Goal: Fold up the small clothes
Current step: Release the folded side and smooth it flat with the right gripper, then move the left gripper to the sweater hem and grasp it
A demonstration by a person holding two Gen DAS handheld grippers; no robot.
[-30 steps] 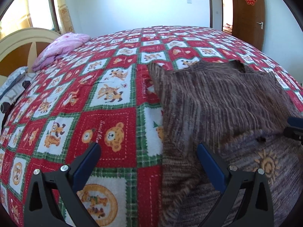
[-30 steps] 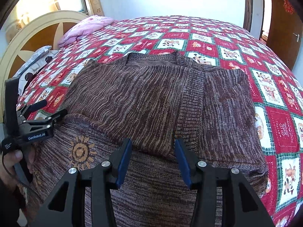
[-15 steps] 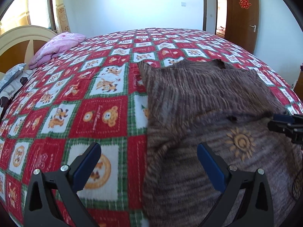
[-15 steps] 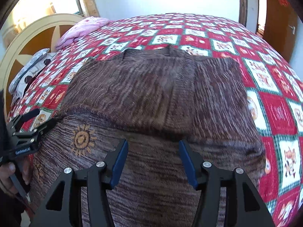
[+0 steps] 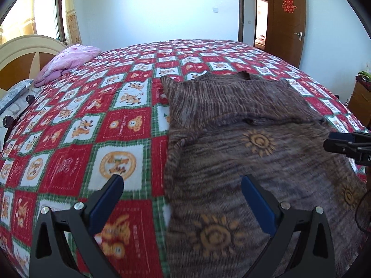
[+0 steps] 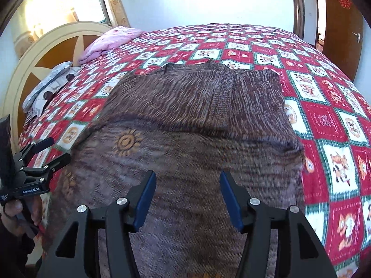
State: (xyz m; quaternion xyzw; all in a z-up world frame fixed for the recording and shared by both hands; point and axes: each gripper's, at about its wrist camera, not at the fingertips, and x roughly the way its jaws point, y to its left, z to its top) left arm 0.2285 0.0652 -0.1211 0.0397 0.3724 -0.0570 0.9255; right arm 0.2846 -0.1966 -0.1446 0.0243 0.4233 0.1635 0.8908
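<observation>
A brown knitted sweater (image 5: 243, 120) with orange sun motifs lies spread on the bed, its sleeves folded over the upper body; it also fills the right wrist view (image 6: 197, 120). My left gripper (image 5: 182, 200) is open and empty above the sweater's left edge near the hem. My right gripper (image 6: 185, 197) is open and empty above the sweater's lower middle. Each gripper shows in the other's view: the right one at the right edge (image 5: 347, 146), the left one at the left edge (image 6: 34, 162).
The bed has a red, white and green cartoon quilt (image 5: 92, 127). A pink blanket (image 5: 69, 60) and a grey pillow (image 6: 46, 85) lie by the cream headboard (image 6: 34, 60). A brown door (image 5: 287, 20) stands behind; a wooden cabinet (image 5: 359, 97) at right.
Both grippers have pulled back toward the sweater's hem and risen, so more of the sweater and bed shows. The right gripper's jaws have opened wider. The sweater lies unchanged.
</observation>
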